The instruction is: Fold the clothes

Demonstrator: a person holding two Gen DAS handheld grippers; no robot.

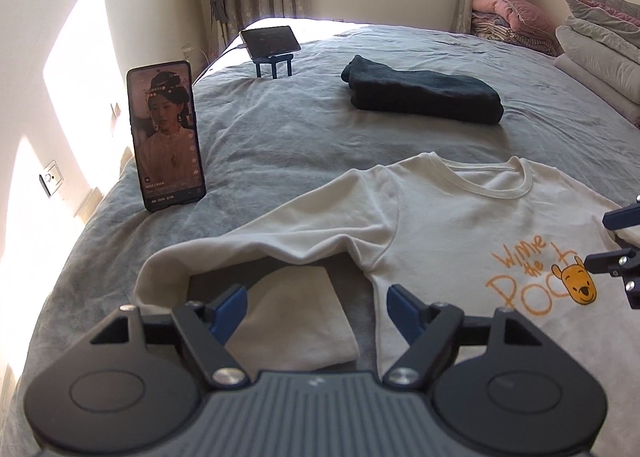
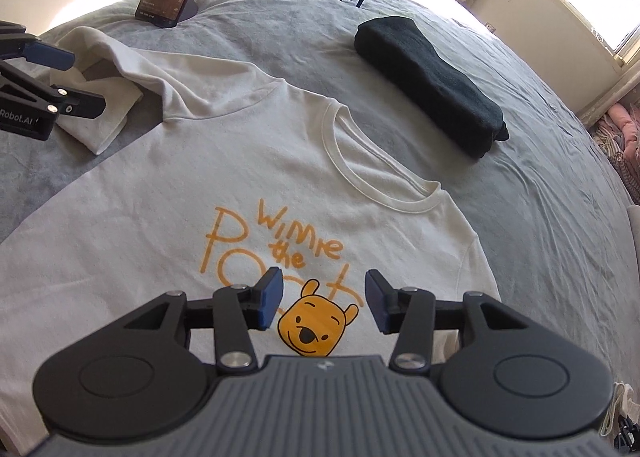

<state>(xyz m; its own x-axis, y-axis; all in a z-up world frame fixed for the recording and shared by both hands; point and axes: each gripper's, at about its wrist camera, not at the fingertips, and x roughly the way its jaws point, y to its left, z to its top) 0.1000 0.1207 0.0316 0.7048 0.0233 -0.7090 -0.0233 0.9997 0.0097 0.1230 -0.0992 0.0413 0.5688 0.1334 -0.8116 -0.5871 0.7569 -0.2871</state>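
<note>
At the far left I see an upright phone point(image 1: 166, 135) propped on the grey bedspread point(image 1: 280, 137), its screen lit with a video. Farther off and a bit to the right, a 2nd phone point(image 1: 270, 40) sits sideways on a small blue stand point(image 1: 274, 67) with a cable plugged in. My left gripper point(image 1: 316, 309) hovers low over the left sleeve point(image 1: 288, 305) of the cream T-shirt point(image 1: 440, 225); its 2 blue pads are spread wide and grip nothing, with the folded-under sleeve end lying between and below them. The sleeve is doubled over itself, so a grey strip of bedspread shows inside the fold. The T-shirt lies face up across the near part of the bed, collar toward the far side, with orange lettering and a yellow bear face point(image 2: 314, 323) printed on the chest. Beyond the collar, well apart from it, a dark folded garment point(image 1: 420, 95) rests on the bedspread. My right gripper point(image 2: 324, 301) hangs over the chest print, jaws wide apart and empty, the bear face showing between the pads. At the far right edge of the bed I see stacked pale bedding point(image 1: 596, 53) and a pile of pink and striped blankets point(image 1: 508, 21) below the window.
</note>
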